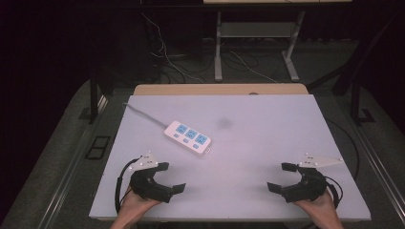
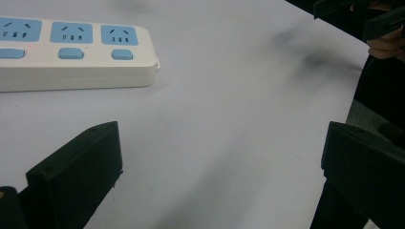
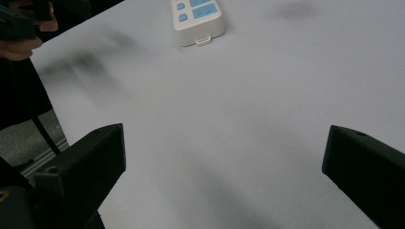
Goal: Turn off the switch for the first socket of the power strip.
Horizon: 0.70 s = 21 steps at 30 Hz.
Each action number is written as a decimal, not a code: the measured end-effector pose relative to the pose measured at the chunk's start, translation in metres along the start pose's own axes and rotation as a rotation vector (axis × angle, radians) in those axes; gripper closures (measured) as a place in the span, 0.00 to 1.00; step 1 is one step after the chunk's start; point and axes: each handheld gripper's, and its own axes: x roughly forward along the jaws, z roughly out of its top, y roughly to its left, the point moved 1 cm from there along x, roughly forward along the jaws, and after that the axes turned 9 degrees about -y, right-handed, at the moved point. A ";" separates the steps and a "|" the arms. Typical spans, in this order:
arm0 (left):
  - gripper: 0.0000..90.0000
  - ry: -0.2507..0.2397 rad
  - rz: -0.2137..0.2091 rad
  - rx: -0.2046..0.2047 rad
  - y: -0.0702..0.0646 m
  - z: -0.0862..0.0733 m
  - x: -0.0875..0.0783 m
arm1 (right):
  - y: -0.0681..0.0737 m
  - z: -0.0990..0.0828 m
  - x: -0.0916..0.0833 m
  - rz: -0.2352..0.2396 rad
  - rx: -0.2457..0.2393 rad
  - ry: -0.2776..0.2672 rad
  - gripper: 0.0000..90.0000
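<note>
A: High view, what lies where?

B: A white power strip [image 1: 187, 137] with three blue sockets lies left of centre on the pale worktop [image 1: 267, 143], its cord running to the far left corner. The left gripper [image 1: 173, 177] and right gripper [image 1: 278, 177] rest near the front edge, well apart, jaws spread, holding nothing.

A: Left gripper view?

B: Both black jaws stand wide apart over bare worktop [image 2: 229, 124]; the power strip [image 2: 71, 52] lies ahead at upper left.

A: Right gripper view?

B: Jaws likewise apart; the power strip [image 3: 198, 16] lies far ahead, its end tab facing the camera.
</note>
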 end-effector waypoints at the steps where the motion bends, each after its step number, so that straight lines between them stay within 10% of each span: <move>1: 0.00 0.002 0.000 0.001 0.000 0.001 0.000 | 0.000 0.000 0.000 0.000 0.000 0.000 0.01; 21: 0.00 0.041 0.011 0.013 0.011 0.023 0.001 | -0.001 0.000 0.000 -0.003 -0.003 0.006 0.01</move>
